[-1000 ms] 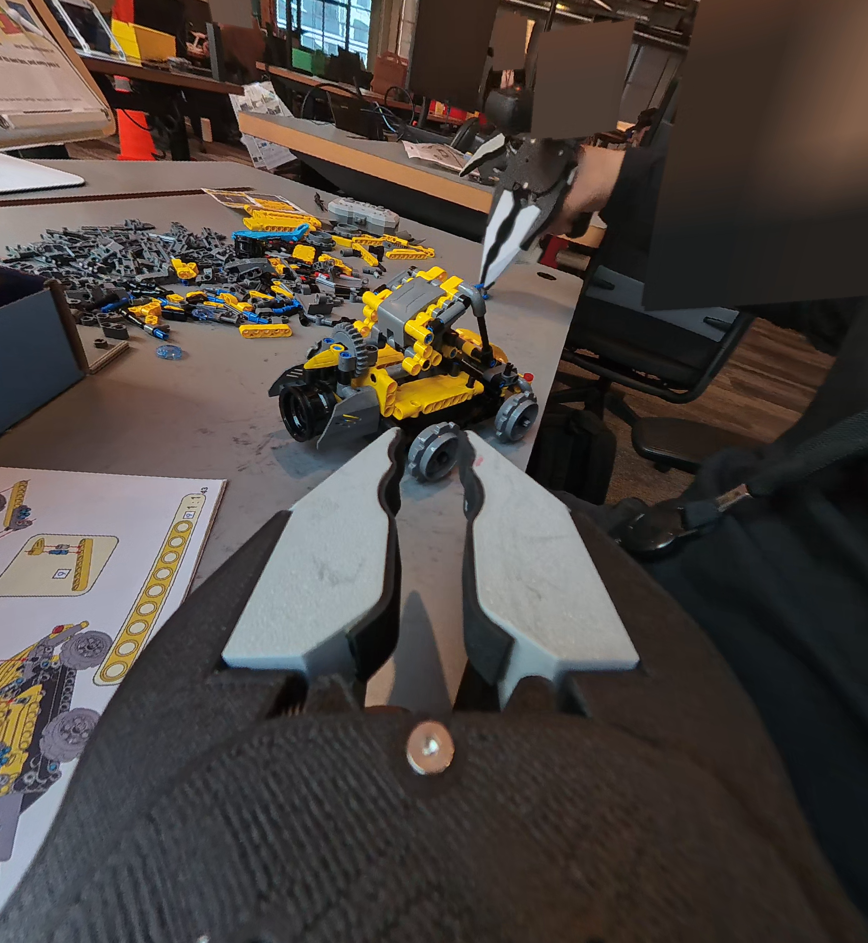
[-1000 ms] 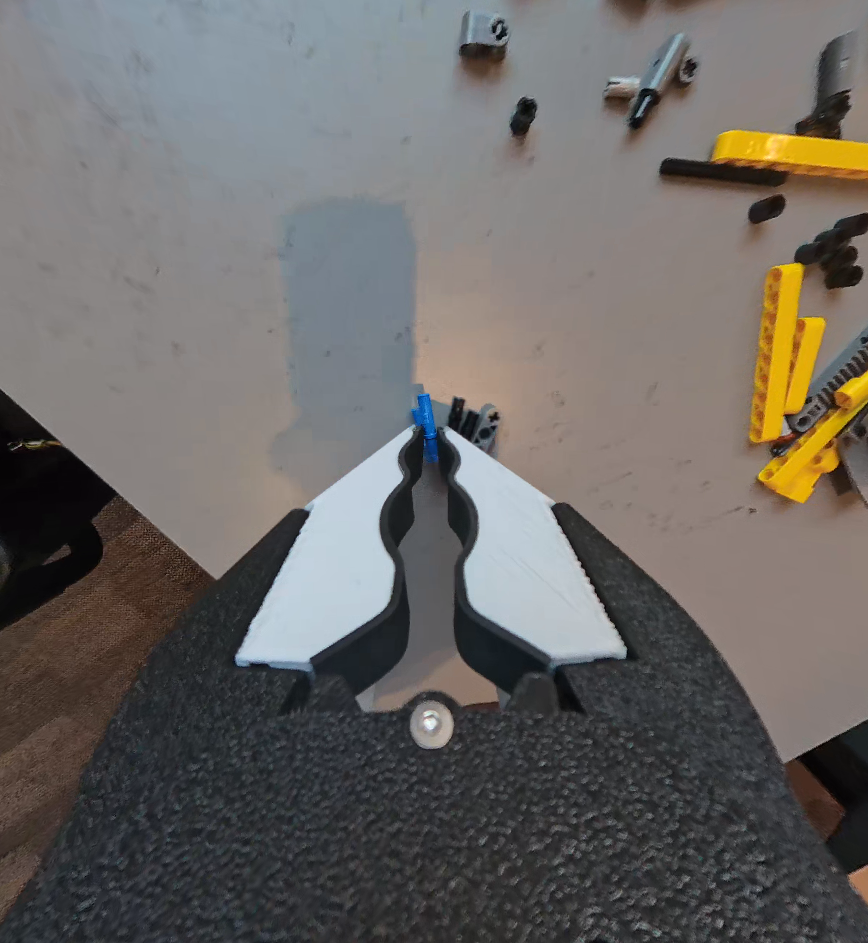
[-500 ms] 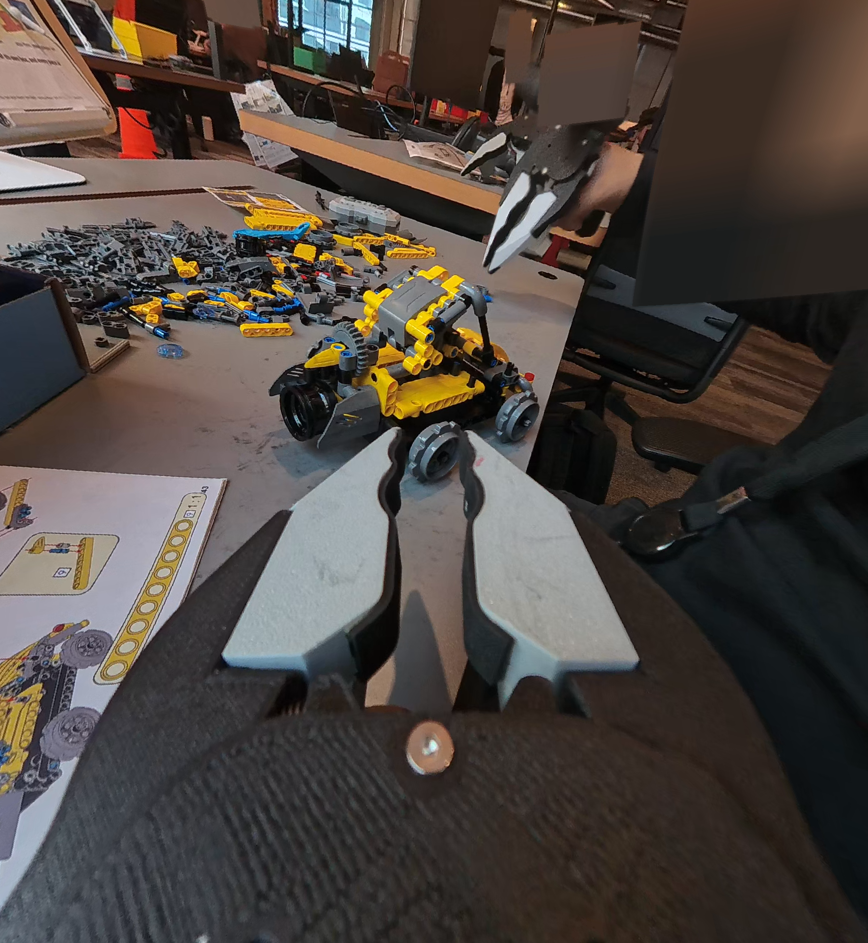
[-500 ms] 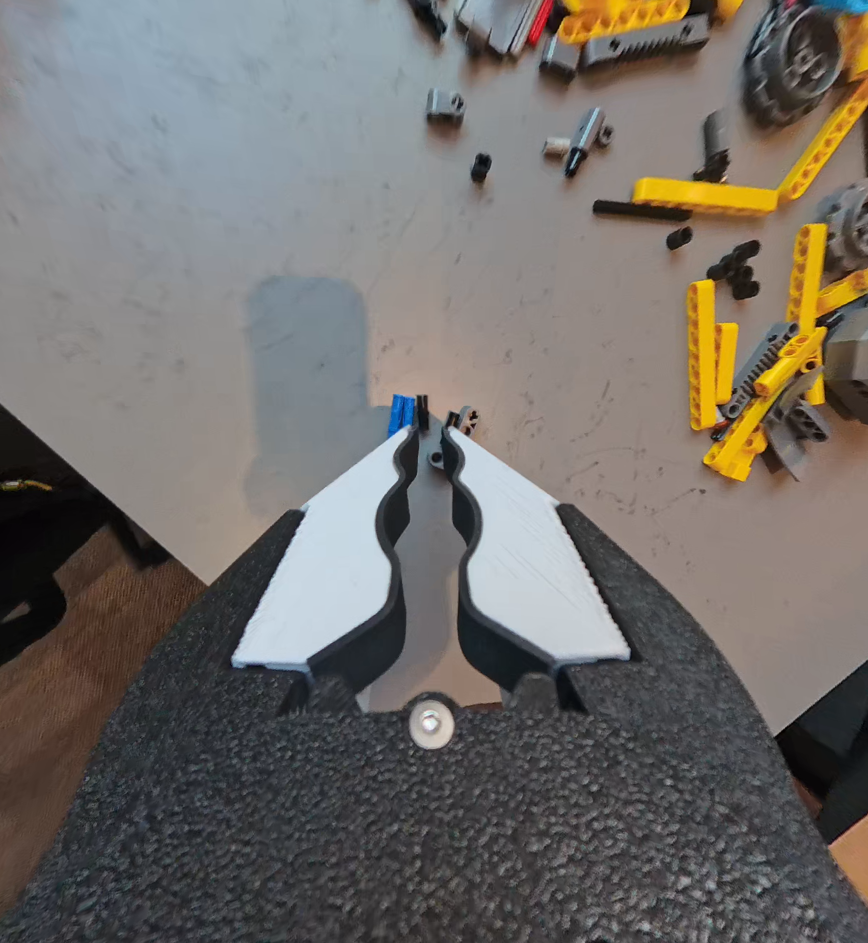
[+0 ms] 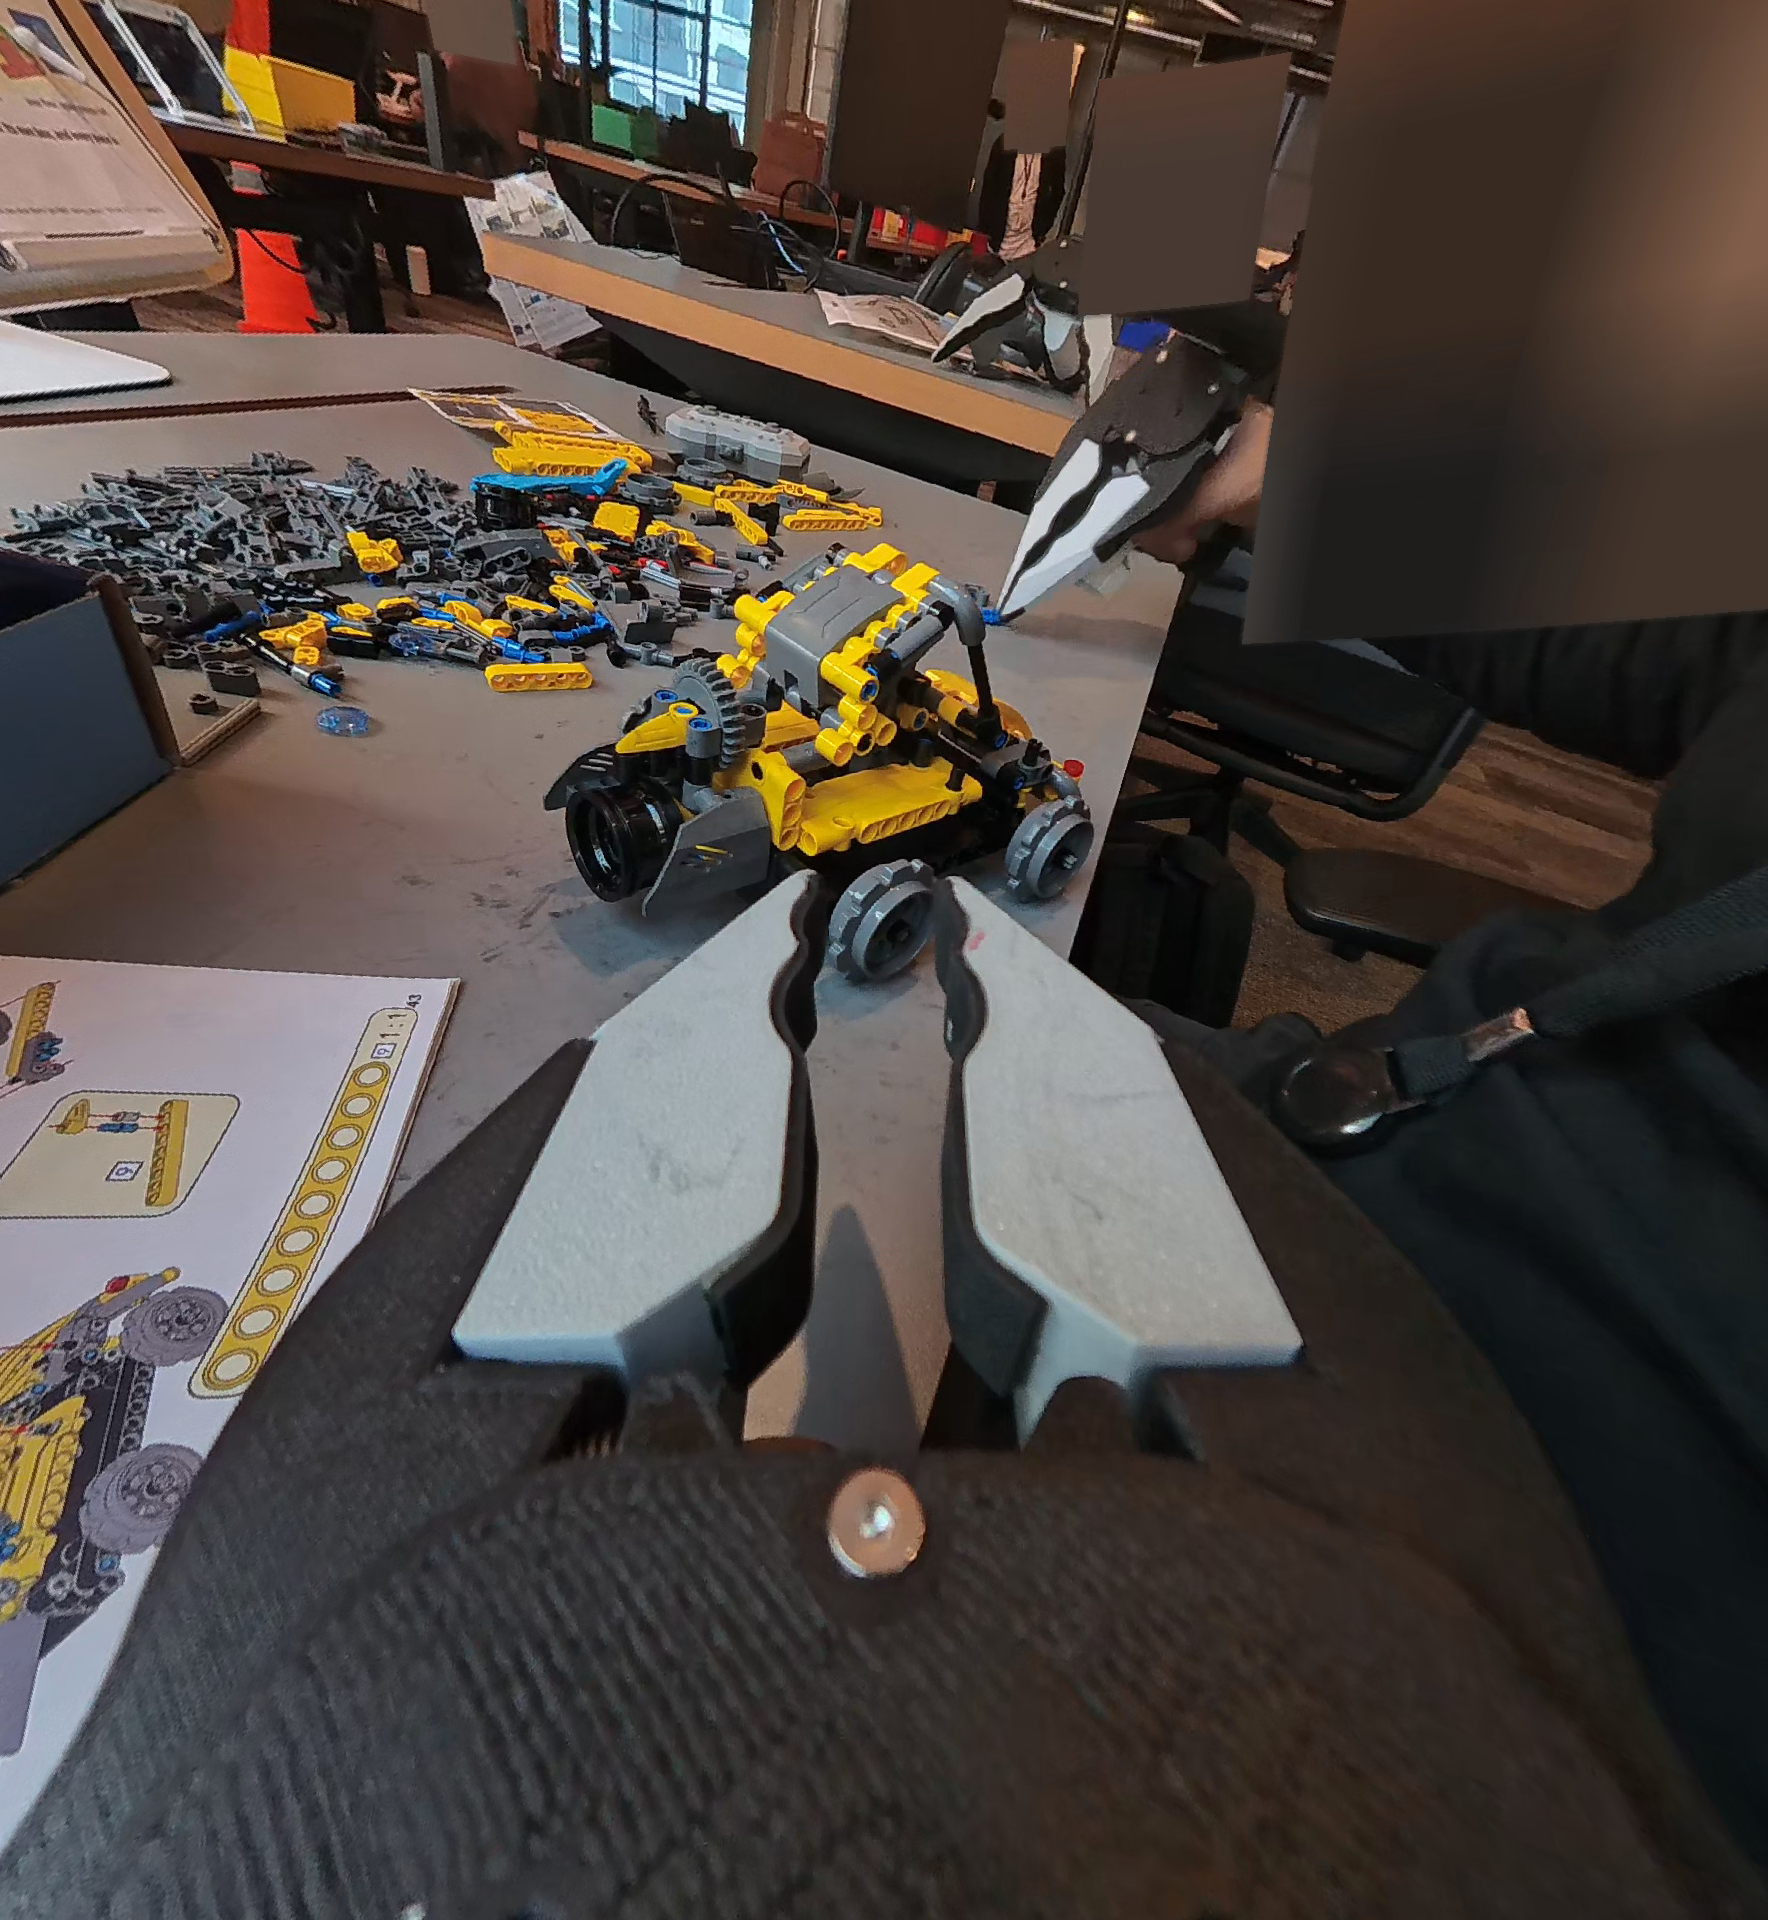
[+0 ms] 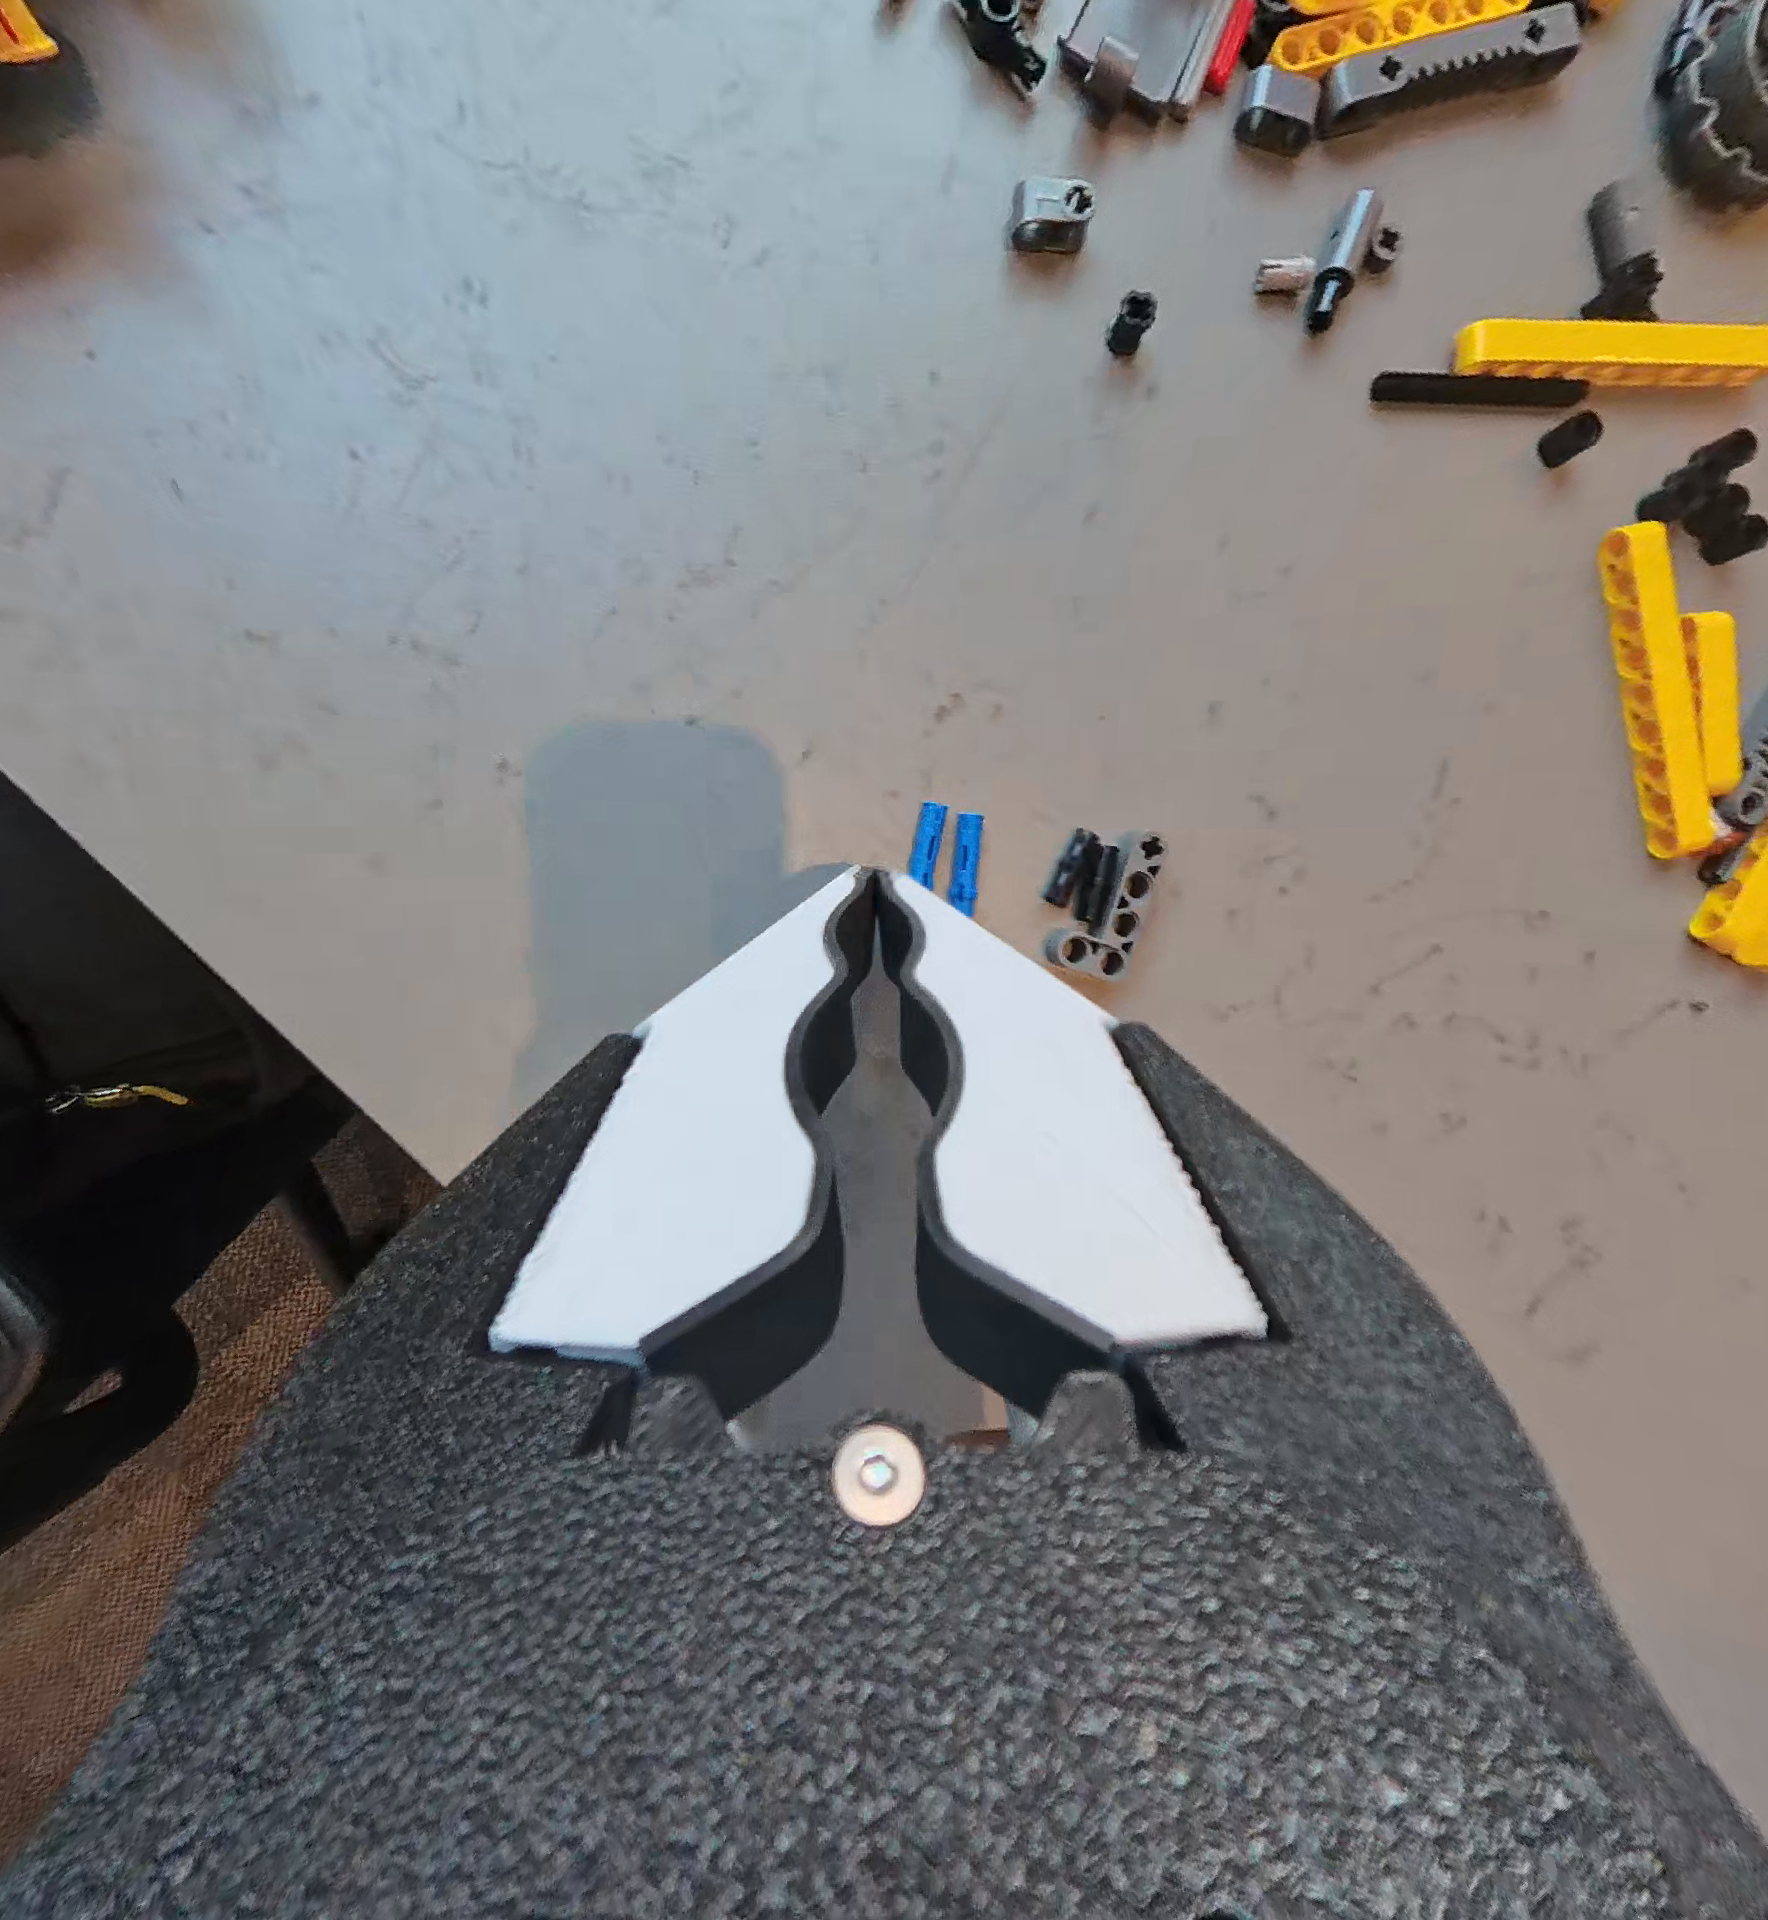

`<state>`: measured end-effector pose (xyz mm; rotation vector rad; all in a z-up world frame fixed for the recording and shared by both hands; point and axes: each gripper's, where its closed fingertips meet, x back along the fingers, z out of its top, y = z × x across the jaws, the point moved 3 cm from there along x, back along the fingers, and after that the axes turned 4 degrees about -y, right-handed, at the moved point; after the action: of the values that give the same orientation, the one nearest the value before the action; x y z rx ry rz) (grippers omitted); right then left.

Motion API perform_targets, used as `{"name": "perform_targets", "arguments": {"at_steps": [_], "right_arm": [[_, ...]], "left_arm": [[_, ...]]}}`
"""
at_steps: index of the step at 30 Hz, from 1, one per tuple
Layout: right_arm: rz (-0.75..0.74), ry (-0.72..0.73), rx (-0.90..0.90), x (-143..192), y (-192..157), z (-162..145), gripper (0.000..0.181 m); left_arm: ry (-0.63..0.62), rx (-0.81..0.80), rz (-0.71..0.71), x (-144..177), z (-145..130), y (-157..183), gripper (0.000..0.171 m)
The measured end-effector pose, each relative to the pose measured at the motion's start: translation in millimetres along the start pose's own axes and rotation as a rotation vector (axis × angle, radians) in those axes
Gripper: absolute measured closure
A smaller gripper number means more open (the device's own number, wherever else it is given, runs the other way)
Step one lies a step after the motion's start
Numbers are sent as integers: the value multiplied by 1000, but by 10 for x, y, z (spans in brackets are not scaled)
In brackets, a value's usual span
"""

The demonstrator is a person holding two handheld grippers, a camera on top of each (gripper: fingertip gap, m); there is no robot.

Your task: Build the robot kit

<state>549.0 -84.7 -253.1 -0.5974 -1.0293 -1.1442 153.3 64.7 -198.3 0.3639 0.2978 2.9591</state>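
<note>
My left gripper [image 5: 878, 883] rests low at the table's near edge, its fingers shut on the near grey wheel [image 5: 885, 920] of a yellow and grey brick vehicle [image 5: 818, 748]. My right gripper [image 6: 875, 875] is shut with its fingertips touching and nothing between them. It hovers just left of two blue pins [image 6: 947, 847] that lie side by side on the table. A grey angled beam with black pins [image 6: 1108, 904] lies right of them. The left wrist view shows the right gripper [image 5: 1005, 608] pointing down at the table behind the vehicle.
A pile of loose grey, yellow and blue parts [image 5: 340, 561] covers the far table. An open instruction booklet [image 5: 132, 1143] lies at the near left and a blue box [image 5: 18, 727] beside it. Yellow beams [image 6: 1654, 686] lie to the right. The table edge [image 6: 236, 997] and a chair are close by. My hands' fingertips stand some 40 cm from each other.
My right gripper held a blue pin, opened and left it beside the other blue pin, then moved left and shut with nothing between its pads. My left gripper has not moved.
</note>
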Motion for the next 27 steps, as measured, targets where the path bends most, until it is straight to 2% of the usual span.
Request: {"name": "perform_targets", "arguments": {"at_steps": [13,17,21,25,27], "right_arm": [[-31,37,-64,-28,100,8,181],[-22,160,-52,22,-47,283,181],[-9,421,-103,-4,-298,828,181],[-42,494,-125,-222,-455,1049,181],[-47,477,-85,-282,-519,1097,181]], "left_arm": [[-5,1,7,-6,-4,-6,154],[1,-5,8,0,-1,-1,154],[4,-15,6,6,-1,12,154],[16,-34,9,24,-1,33,153],[15,-41,10,25,-4,39,153]]}}
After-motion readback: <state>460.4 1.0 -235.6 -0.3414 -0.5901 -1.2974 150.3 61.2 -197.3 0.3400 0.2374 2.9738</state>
